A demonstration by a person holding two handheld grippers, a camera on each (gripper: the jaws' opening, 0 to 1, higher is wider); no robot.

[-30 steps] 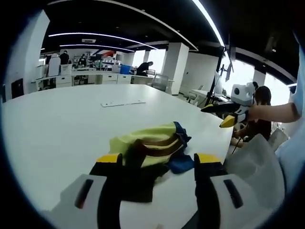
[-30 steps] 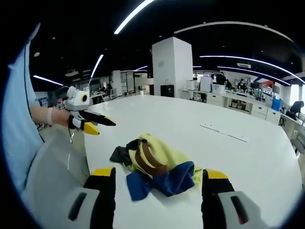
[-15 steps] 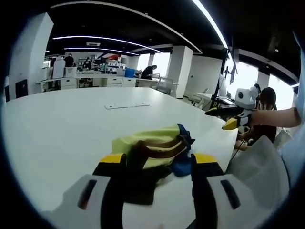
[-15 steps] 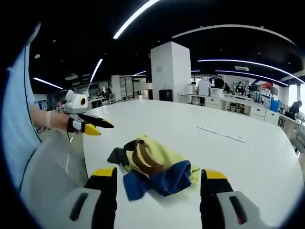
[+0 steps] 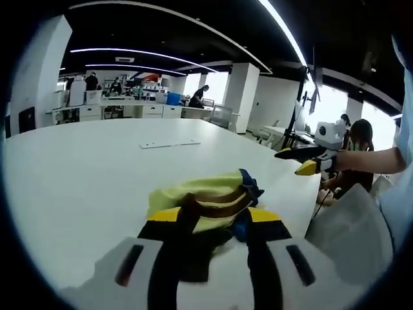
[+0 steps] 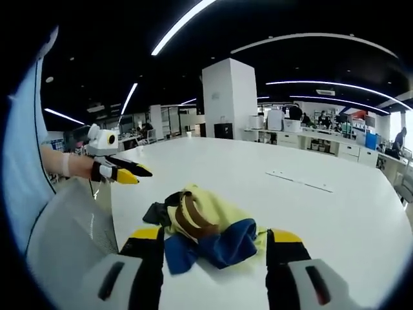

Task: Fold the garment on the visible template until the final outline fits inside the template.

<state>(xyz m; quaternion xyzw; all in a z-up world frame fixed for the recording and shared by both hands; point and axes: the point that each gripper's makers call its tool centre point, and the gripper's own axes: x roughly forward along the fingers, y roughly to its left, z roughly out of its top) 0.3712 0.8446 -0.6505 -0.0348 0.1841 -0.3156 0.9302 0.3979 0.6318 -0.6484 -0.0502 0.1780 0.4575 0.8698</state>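
Yellow crumpled garment [image 5: 205, 201] on white counter [image 5: 77, 168], left tongs [image 5: 210, 223] and right tongs [image 6: 213, 240] both agape, empty, just before garment

The scene is lit from above by long ceiling light strips [image 5: 284, 29], seen as bright curved lines bent by the fisheye lens. The white counter [image 5: 77, 168] is evenly bright, with mild glare. Daylight is blown out at the windows [image 5: 326, 103] beyond the right tongs [image 5: 306, 160]. Soft, short shadows are cast under the garment [image 6: 206, 226]. The near tongs [image 6: 213, 242] are rendered slightly blurred, and straight lines are bowed at the edges.
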